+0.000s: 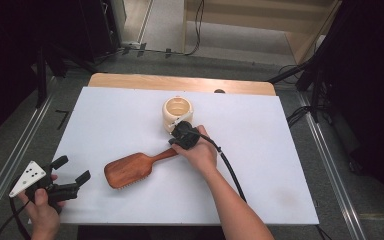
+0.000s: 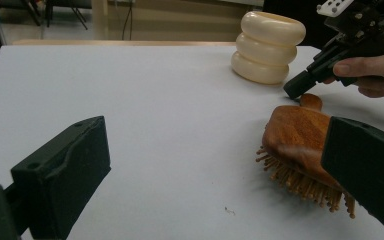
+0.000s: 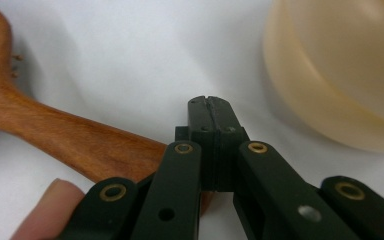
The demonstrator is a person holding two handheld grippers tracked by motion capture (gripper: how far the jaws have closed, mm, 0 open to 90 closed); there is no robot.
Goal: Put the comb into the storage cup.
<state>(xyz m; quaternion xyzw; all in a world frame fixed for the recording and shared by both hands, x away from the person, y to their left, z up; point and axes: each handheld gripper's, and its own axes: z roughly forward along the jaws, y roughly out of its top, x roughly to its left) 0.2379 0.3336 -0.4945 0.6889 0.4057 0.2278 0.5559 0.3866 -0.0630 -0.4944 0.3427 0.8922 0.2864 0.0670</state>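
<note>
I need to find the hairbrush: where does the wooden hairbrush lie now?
In the high view the wooden hairbrush lies near the table's middle, bristles down, between both grippers, its handle pointing toward the cream ribbed cup.

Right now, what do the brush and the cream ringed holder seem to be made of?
Brush: apparently wood, reddish-brown with a smooth sheen and visible grain; its pins look like pale wood or bamboo. Cream ringed holder: probably plastic or silicone, smooth, slightly glossy and faintly translucent.

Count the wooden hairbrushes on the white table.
1. The reddish-brown wooden paddle hairbrush lies bristles down near the middle of the white table, its handle pointing toward the cream ribbed round holder.
</note>
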